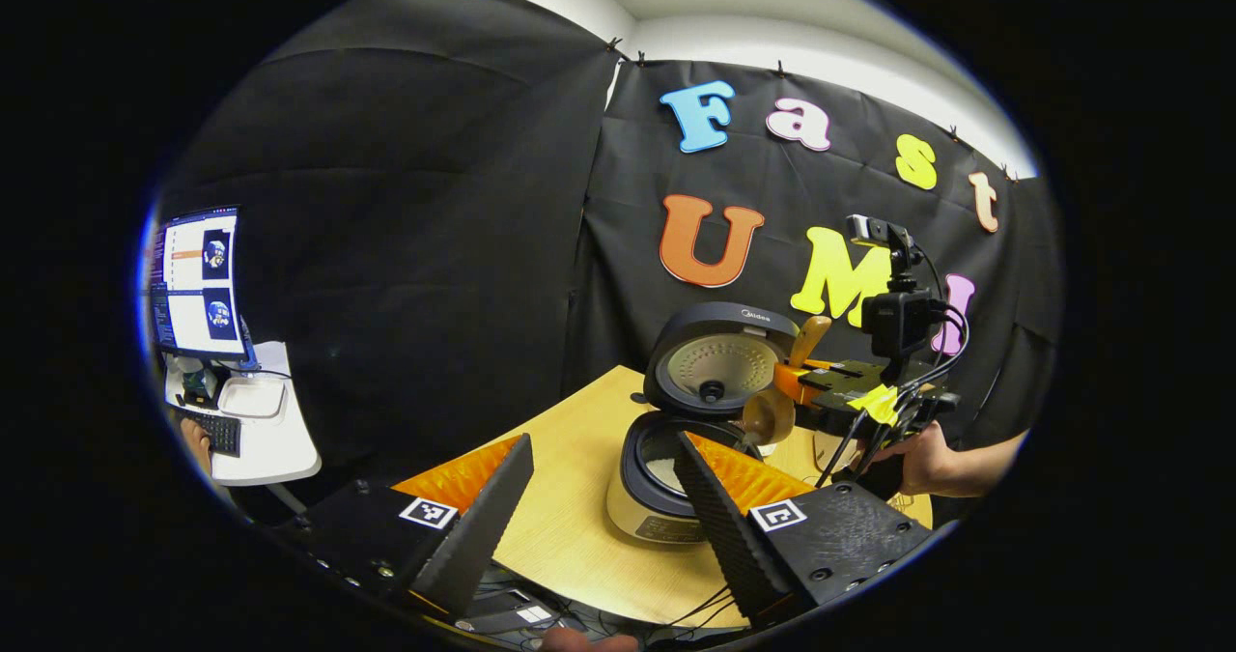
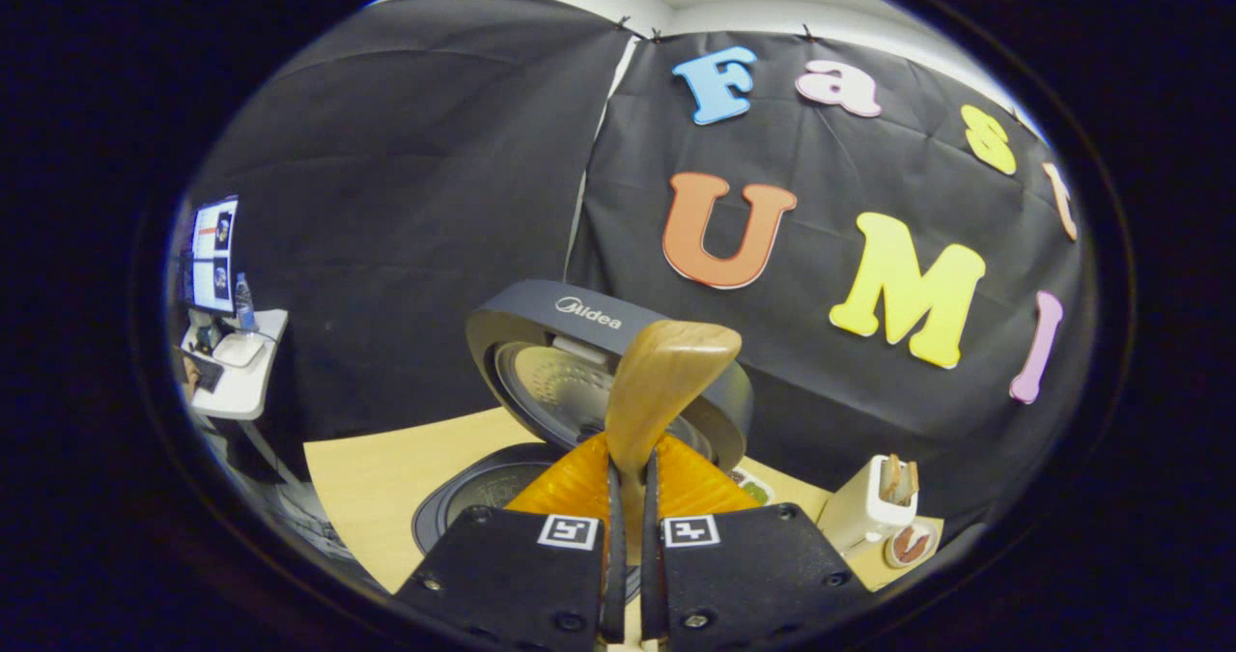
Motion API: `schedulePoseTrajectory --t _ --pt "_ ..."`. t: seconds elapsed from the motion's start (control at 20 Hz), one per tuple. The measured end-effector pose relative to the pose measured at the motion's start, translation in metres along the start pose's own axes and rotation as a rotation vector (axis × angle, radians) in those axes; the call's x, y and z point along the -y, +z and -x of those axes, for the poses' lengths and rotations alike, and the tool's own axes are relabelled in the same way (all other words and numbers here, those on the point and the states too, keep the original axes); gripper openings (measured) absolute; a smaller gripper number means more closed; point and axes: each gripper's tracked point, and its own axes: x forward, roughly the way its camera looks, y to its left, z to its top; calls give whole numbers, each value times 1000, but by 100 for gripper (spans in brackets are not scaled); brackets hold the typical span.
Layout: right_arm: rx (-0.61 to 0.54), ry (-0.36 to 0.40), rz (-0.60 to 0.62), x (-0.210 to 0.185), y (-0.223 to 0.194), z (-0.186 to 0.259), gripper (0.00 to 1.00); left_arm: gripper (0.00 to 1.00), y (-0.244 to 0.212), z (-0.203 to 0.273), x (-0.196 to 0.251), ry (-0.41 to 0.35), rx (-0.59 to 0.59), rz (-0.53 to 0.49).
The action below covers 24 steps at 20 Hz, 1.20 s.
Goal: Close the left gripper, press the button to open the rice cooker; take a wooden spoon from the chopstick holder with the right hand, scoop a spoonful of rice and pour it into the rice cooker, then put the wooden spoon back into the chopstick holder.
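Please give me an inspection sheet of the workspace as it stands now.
Surface: light wooden table, bare near the front edge.
Job's things: rice cooker open, lid raised; wooden spoon over it; chopstick holder at the right.
Clutter: small round dish beside the holder.
Grippers: right gripper shut on the spoon handle; left gripper open, holding nothing.
Cables: black leads hang from the right gripper.
Surroundings: side desk with monitor and keyboard.
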Motion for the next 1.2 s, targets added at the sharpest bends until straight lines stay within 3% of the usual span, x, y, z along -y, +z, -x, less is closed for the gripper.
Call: schedulePoseTrajectory --t 0.2,0.6,1.05,1.2 --pt "19 3 43 -3 2 3 11 95 -3 3 1 -1 -3 -1" --pt "10 7 -63 7 1 20 11 95 -2 5 6 -18 -4 -16" --pt "-17 41 -361 44 -5 74 11 95 3 1 57 -118 -5 -59" --pt "-21 6 -471 79 -7 100 11 95 1 -1 86 -176 -10 -79"
